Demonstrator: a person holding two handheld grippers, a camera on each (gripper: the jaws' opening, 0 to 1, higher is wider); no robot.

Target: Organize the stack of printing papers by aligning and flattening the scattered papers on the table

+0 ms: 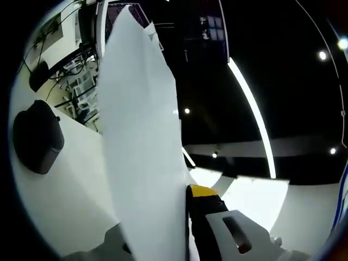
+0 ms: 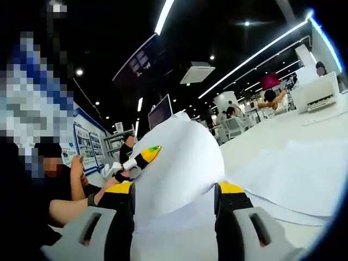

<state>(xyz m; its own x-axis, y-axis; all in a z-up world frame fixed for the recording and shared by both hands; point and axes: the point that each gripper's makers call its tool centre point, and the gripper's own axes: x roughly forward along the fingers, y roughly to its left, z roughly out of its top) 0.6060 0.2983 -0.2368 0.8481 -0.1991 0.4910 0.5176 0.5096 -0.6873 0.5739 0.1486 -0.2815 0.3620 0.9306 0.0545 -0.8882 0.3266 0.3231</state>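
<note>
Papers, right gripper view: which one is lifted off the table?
The curled sheet between the right gripper jaws bulges upward. The other sheet, to the right, lies flat on the table.

The left tongs (image 1: 163, 228) rise from the bottom of the left gripper view, their jaws closed on a sheet of white paper (image 1: 138, 136) that stands up tall between them. A dark rounded object (image 1: 37, 136) lies on the white bench (image 1: 60, 190) to the left, beside the paper. Long strip lights (image 1: 253, 117) cross the dark ceiling behind.
</note>
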